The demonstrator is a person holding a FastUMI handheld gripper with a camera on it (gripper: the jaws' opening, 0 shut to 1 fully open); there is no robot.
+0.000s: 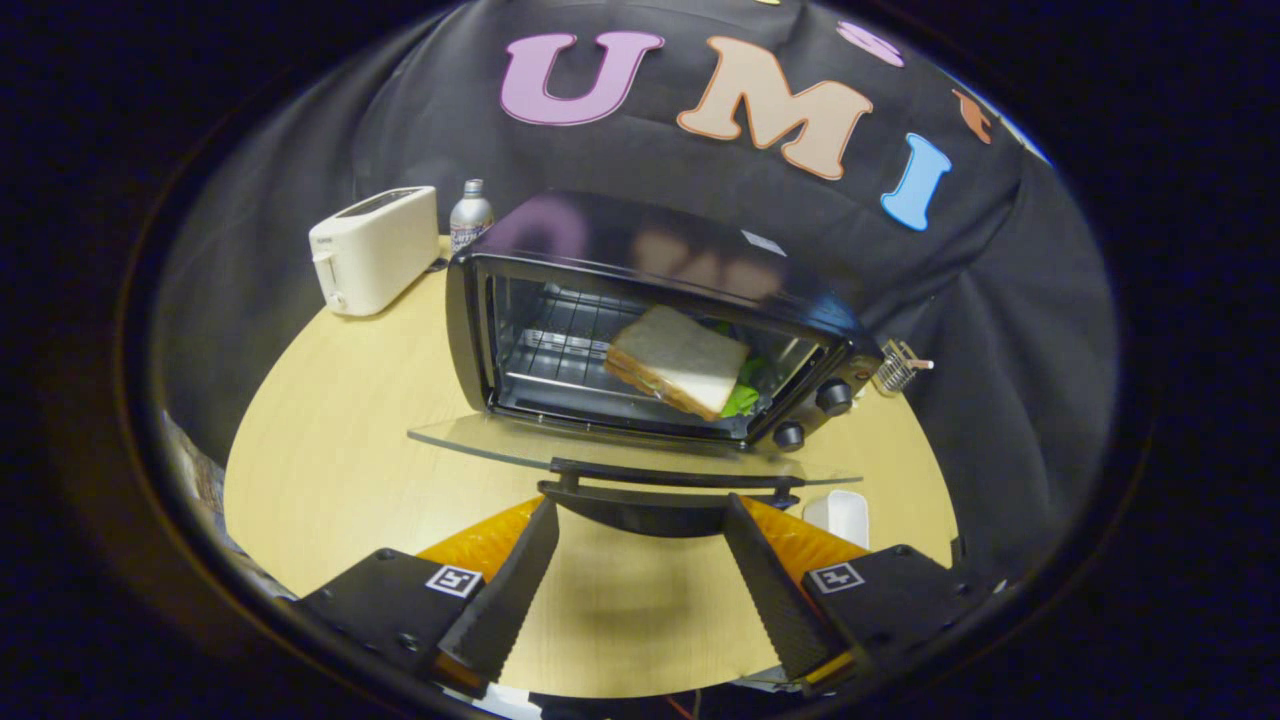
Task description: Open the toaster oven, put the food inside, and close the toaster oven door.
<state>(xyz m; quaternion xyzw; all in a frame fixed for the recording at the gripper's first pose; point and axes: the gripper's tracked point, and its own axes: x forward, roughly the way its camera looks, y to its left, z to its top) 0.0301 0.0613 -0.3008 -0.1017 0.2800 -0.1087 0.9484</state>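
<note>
Jaws wide apart, empty, sandwich (pixel 678 362) tilted inside toaster oven (pixel 640 330), door (pixel 630 455) down flat

Black toaster oven (pixel 640 330) on the table (pixel 330 470), glass door (pixel 620 455) dropped flat and open, handle (pixel 665 475) at the near edge. Two knobs (pixel 812 415) down the right side. Inside, on the wire rack (pixel 560 350), a sandwich (pixel 678 362) of white bread, tilted, green leaf showing beside it.
</note>
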